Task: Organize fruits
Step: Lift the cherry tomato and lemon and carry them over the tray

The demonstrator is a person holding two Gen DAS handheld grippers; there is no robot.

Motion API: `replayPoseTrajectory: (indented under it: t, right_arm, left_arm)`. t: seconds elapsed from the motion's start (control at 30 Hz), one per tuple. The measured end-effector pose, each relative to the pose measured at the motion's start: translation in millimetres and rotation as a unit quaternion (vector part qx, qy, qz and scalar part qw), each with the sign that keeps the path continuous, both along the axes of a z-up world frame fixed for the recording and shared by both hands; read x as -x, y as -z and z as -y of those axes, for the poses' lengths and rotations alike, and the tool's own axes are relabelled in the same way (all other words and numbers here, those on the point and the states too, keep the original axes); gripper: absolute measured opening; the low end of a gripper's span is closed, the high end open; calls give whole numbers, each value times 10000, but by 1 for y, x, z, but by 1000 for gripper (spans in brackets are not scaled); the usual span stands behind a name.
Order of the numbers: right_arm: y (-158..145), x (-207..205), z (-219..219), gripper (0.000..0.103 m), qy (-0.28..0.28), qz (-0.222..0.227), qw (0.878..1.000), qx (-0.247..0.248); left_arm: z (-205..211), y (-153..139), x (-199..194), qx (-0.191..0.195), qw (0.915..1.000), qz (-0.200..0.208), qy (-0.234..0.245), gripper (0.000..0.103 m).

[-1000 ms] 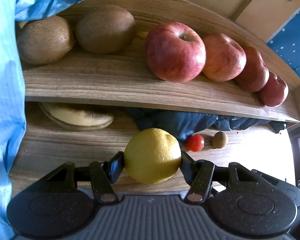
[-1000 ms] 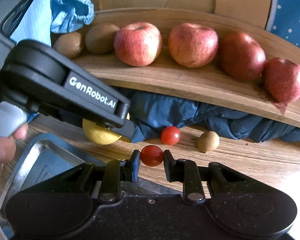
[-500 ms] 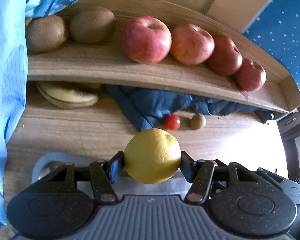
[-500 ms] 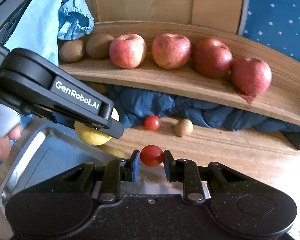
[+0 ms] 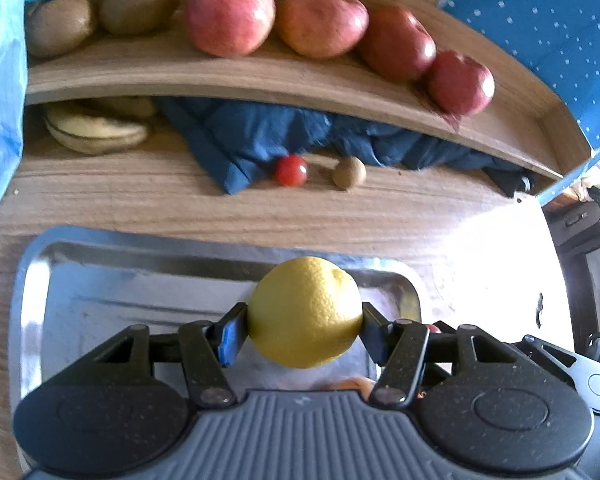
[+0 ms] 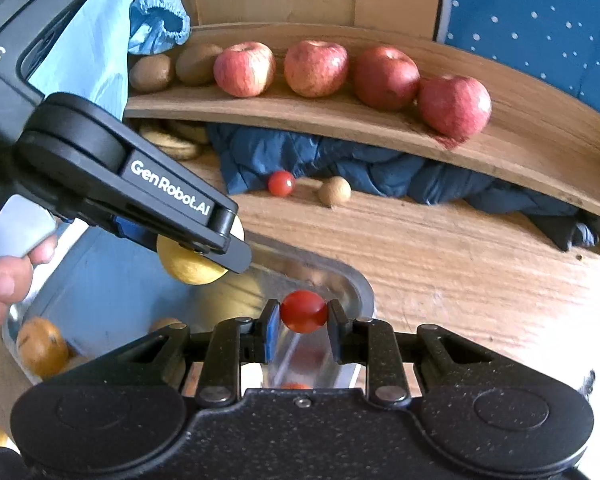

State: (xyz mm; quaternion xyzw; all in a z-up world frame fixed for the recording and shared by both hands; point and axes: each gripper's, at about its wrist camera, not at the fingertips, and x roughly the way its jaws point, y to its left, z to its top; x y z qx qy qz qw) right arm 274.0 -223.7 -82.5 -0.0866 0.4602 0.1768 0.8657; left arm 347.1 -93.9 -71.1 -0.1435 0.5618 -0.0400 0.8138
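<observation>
Lemon (image 5: 305, 312) sits pinched btwn left tongs (image 5: 304, 326), over the metal tray (image 5: 32, 280). Cherry tomato (image 6: 303, 311) is nipped btwn right tongs (image 6: 303, 322), above tray's right end. Beyond tray on table (image 6: 440, 256): 2nd tomato (image 6: 281, 183) w/ small brown fruit (image 6: 334, 191) beside it; apples (image 6: 315, 68) on shelf (image 6: 520, 140) further back.

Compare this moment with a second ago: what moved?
Both grippers pulled back from the shelf to over the metal tray. The left gripper still clamps the lemon, the right gripper the cherry tomato. Shelf fruit unmoved.
</observation>
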Motion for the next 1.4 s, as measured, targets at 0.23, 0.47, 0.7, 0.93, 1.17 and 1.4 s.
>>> replayPoseTrajectory:
  t: [0.23,0.47,0.7,0.93,1.17,1.4]
  right_arm:
    - [1,17,12,26,-13,-81,10000,-22]
    - [0,25,15,27,-81,-52,9999,-51]
    - [4,21,13,26,-148,-26,9999,-1]
    - [9,15,6,26,-236,-52,9997,31]
    - [15,11,2,26,-224,-142,9996,72]
    - [16,10,0,27,-222,-206,9995,67]
  left_arm:
    - [19,7,10,-67,9999,-59,57,63]
    - [25,8,16,-187,9998,-63,-19,63]
    - [26,10,12,-288,9995,-94,-48,63]
    - [26,11,10,-326,9994,-75,-46,63]
    - [26,10,10,-332,9994,-88,-17,63]
    - [26,10,11,-314,9994,-118,-41,63]
